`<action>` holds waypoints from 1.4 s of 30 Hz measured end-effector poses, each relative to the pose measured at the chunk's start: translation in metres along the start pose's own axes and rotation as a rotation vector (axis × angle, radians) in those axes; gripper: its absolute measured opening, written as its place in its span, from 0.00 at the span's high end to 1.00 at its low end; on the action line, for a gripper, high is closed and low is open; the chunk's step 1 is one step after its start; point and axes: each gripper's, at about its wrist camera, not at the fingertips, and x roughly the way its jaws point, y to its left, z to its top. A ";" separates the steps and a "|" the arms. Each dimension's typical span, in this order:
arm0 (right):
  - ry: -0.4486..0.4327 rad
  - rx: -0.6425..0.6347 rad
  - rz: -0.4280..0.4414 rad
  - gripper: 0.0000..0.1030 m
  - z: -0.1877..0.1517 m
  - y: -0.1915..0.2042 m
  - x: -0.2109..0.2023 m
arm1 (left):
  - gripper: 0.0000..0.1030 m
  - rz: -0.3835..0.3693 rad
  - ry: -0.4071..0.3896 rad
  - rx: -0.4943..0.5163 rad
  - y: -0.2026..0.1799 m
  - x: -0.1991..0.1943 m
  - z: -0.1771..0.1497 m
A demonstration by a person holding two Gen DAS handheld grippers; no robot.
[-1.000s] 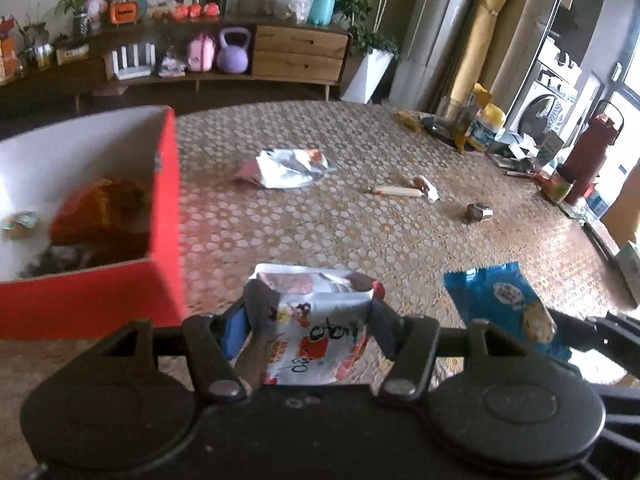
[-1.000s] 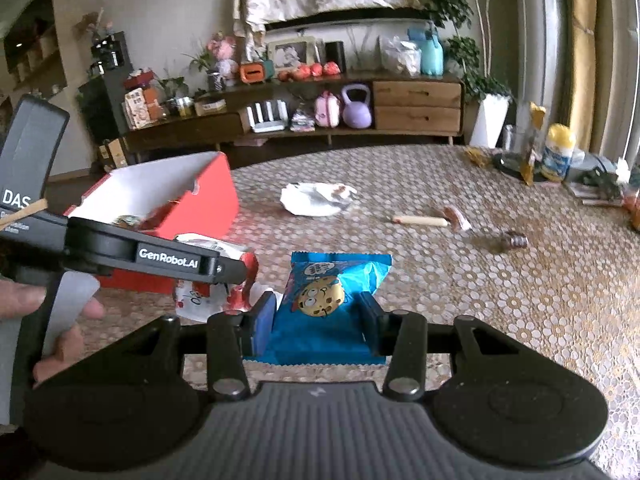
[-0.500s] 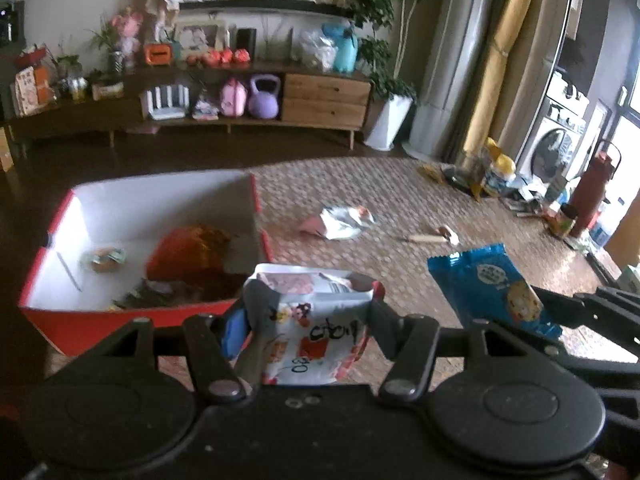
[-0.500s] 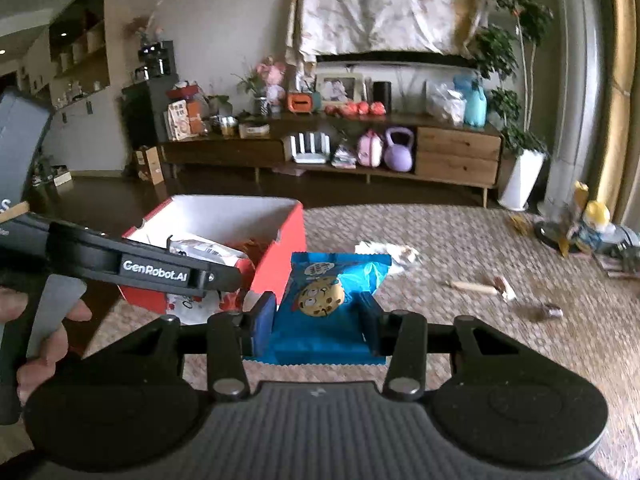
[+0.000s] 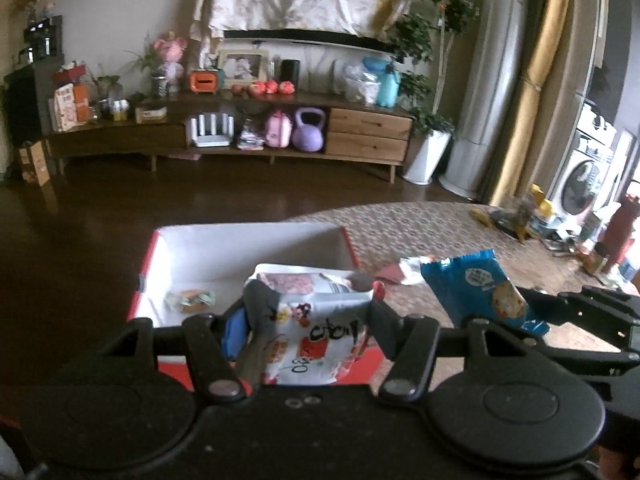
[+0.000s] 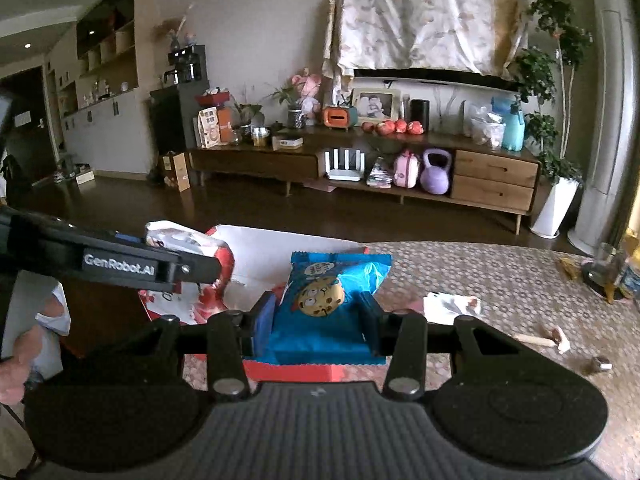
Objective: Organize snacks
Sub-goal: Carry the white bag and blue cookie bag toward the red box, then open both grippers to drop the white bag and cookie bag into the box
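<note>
My left gripper (image 5: pixel 308 316) is shut on a white and red snack bag (image 5: pixel 316 340) and holds it above the near side of the red box (image 5: pixel 140 300) with a white inside. A small wrapped snack (image 5: pixel 190 300) lies in the box. My right gripper (image 6: pixel 318 320) is shut on a blue cookie packet (image 6: pixel 328 300) and holds it over the box's near right corner (image 6: pixel 296 372). The cookie packet also shows in the left wrist view (image 5: pixel 480 288), and the white bag shows in the right wrist view (image 6: pixel 188 244).
The box stands at the left end of a table with a patterned cloth (image 6: pixel 500 280). On the cloth lie a crumpled white wrapper (image 6: pixel 452 306), a stick snack (image 6: pixel 538 338) and a small foil piece (image 6: pixel 598 366). Bottles and clutter (image 5: pixel 560 224) stand at the far right.
Both grippers have risen and moved left over the red box, each still holding its snack. The orange item in the box is now hidden behind the white bag.
</note>
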 end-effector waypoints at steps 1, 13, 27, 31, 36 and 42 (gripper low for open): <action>0.002 -0.003 0.000 0.57 0.002 0.003 0.005 | 0.41 0.009 -0.003 -0.002 0.006 0.001 0.002; 0.093 -0.033 0.016 0.57 0.010 0.032 0.089 | 0.41 0.103 0.024 -0.039 0.061 0.049 0.019; 0.191 -0.045 0.026 0.57 0.001 0.044 0.159 | 0.41 0.131 0.116 -0.060 0.093 0.101 0.004; 0.219 -0.048 0.031 0.57 -0.005 0.047 0.173 | 0.41 0.127 0.152 -0.065 0.097 0.115 -0.005; 0.260 -0.058 0.044 0.57 -0.012 0.047 0.182 | 0.41 0.116 0.200 -0.076 0.099 0.128 -0.013; 0.273 -0.060 0.038 0.56 -0.017 0.048 0.180 | 0.35 0.112 0.202 -0.079 0.097 0.126 -0.019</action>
